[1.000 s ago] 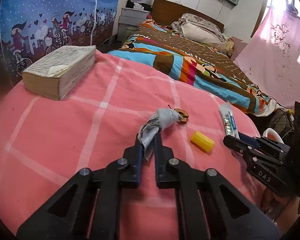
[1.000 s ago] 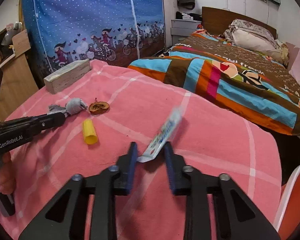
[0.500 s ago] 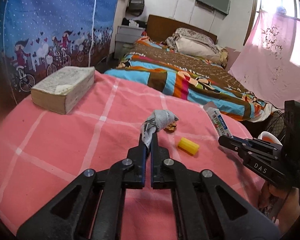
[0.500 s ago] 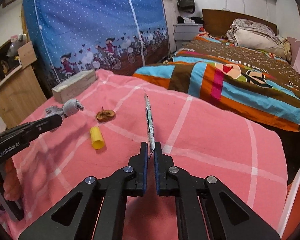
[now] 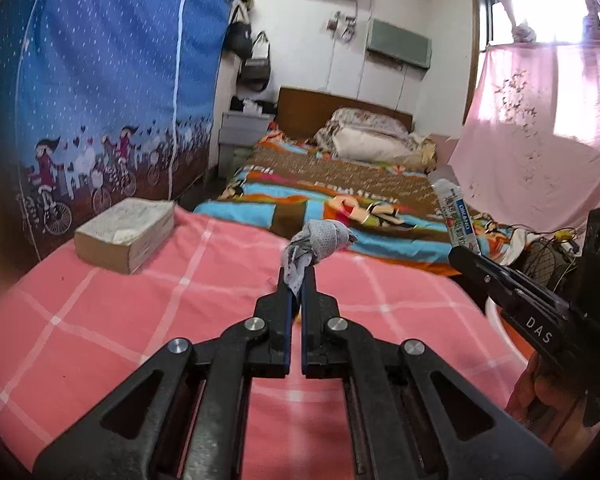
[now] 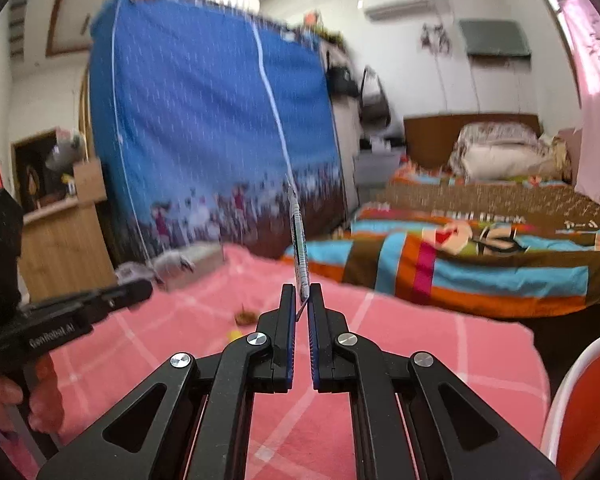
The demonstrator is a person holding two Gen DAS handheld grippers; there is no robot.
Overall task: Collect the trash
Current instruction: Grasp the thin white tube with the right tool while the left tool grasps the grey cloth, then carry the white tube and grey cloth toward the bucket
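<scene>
Left claw (image 5: 297, 280) pinches grey rag (image 5: 318, 242); right claw (image 6: 302, 300), marked "DAS", pinches wrapper (image 6: 299, 248).

The counter (image 5: 100, 312) is covered with a pink cloth that has a grid of white lines. A thick old book (image 5: 126, 233) lies flat on it near the far left edge, close to the blue curtain. In the right wrist view, a small brown scrap (image 6: 245, 316) and a little yellow piece (image 6: 233, 335) lie on the pink cloth near each other. Both are blurry there. The bed stands behind the counter.
</scene>
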